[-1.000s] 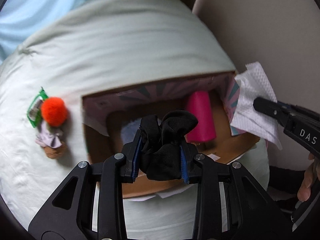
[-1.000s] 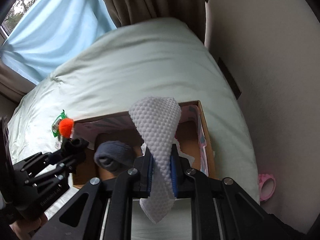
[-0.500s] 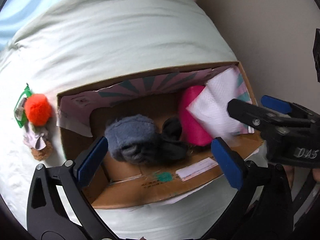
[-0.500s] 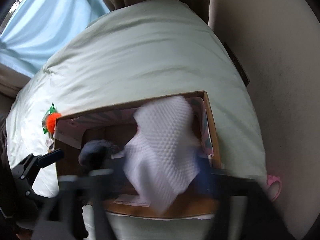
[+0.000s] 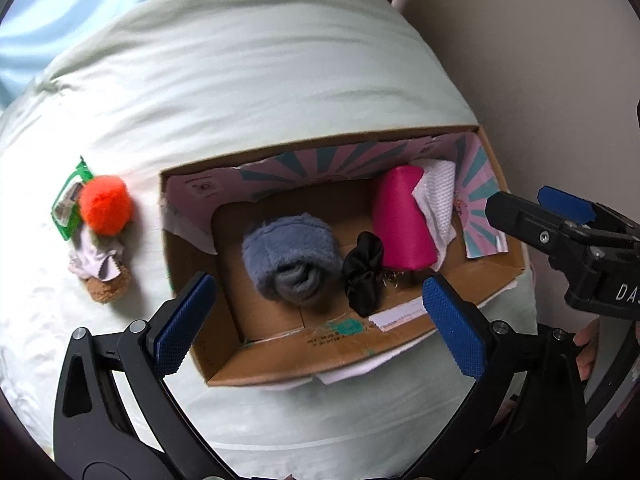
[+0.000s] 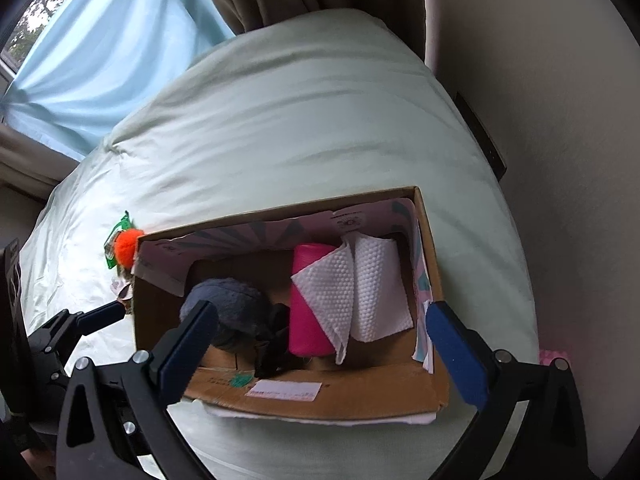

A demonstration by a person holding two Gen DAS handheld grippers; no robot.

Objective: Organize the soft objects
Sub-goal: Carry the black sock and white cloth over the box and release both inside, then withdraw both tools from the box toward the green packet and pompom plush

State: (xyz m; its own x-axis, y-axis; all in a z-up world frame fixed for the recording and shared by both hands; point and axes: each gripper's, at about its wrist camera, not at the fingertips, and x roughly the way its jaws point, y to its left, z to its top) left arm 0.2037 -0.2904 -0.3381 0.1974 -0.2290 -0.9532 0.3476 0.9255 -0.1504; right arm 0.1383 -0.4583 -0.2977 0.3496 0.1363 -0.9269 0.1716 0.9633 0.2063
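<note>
Both grippers are now standing wide apart and empty. A second ago the left gripper (image 5: 320,316) was clamping the black scrunchie (image 5: 362,276) and the right gripper (image 6: 320,348) was pinching the white textured cloth (image 6: 360,292); both pieces are now lying inside the cardboard box (image 5: 304,364). The scrunchie is sitting crumpled between the fuzzy grey-blue roll (image 5: 290,258) at its 9 o'clock and the pink roll (image 5: 402,224) at its 2 o'clock. The cloth is draping, half folded, over the pink roll's 3 o'clock side. An orange pompom (image 5: 105,204) is resting on the pale bedding (image 5: 260,80), at the box's 9 o'clock.
</note>
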